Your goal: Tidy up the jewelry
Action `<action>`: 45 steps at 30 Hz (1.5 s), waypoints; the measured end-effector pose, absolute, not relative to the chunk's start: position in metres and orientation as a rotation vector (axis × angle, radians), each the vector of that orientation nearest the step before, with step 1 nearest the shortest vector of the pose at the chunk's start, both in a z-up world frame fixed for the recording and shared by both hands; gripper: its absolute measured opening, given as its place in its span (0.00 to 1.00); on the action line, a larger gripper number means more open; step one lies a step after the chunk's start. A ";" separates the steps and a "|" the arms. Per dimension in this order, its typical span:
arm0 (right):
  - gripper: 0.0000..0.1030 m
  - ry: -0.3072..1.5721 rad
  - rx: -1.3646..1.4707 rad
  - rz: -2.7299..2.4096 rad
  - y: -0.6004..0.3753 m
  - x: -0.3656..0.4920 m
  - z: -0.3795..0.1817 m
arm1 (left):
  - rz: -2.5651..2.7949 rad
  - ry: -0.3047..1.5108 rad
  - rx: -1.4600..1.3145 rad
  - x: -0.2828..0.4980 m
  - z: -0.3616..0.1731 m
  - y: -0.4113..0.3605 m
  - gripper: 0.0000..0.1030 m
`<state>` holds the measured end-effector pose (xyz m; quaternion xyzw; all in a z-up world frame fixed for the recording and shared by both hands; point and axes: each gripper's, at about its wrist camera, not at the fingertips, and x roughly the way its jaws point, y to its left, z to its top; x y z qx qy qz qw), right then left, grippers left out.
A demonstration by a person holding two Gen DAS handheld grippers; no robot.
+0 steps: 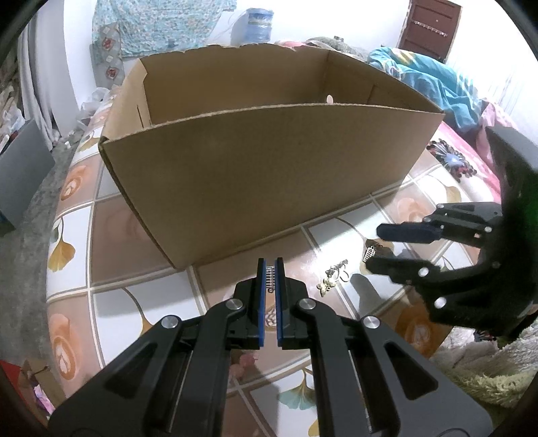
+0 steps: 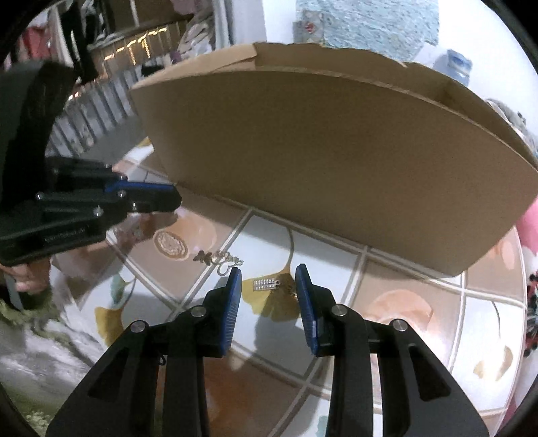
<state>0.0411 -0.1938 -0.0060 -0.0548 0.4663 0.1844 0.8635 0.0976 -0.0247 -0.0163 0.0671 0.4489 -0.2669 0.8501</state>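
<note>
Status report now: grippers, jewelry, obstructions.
Left gripper shut on small silver rectangular earring. Right gripper open over matching silver earring on table. Brown cardboard box ahead, nothing blocking.

You're in a home, a lived-in bedroom by the look of it: crumpled teal blanket [image 1: 433, 80] on pink bedding, patterned cloth [image 1: 158, 23] hanging on the white wall, brown wooden door [image 1: 432, 28], shaggy cream rug [image 1: 484, 373], floral-tiled oilcloth counter [image 1: 134, 228].

Bright overhead light glares off the glossy tablecloth [image 1: 339, 218]; fisheye bends the cardboard box [image 2: 336, 151]; the right wrist view blurs toward nine o'clock
</note>
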 end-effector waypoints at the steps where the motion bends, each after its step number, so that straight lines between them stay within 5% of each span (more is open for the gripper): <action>1: 0.31 0.982 -0.126 0.379 -0.193 0.041 -0.008 | -0.564 0.947 0.141 0.098 -0.017 -0.025 0.04; 6: 0.17 0.969 -0.132 0.375 -0.197 0.040 -0.007 | -0.567 0.953 0.137 0.099 -0.019 -0.025 0.04; 23: 0.05 0.952 -0.108 0.375 -0.199 0.036 -0.001 | -0.568 0.941 0.140 0.097 -0.018 -0.022 0.04; 43: 0.03 0.891 0.074 0.399 -0.237 0.028 0.038 | -0.573 0.919 0.134 0.090 -0.013 -0.019 0.04; 45: 0.12 0.920 0.074 0.408 -0.232 0.031 0.032 | -0.575 0.918 0.135 0.089 -0.013 -0.019 0.04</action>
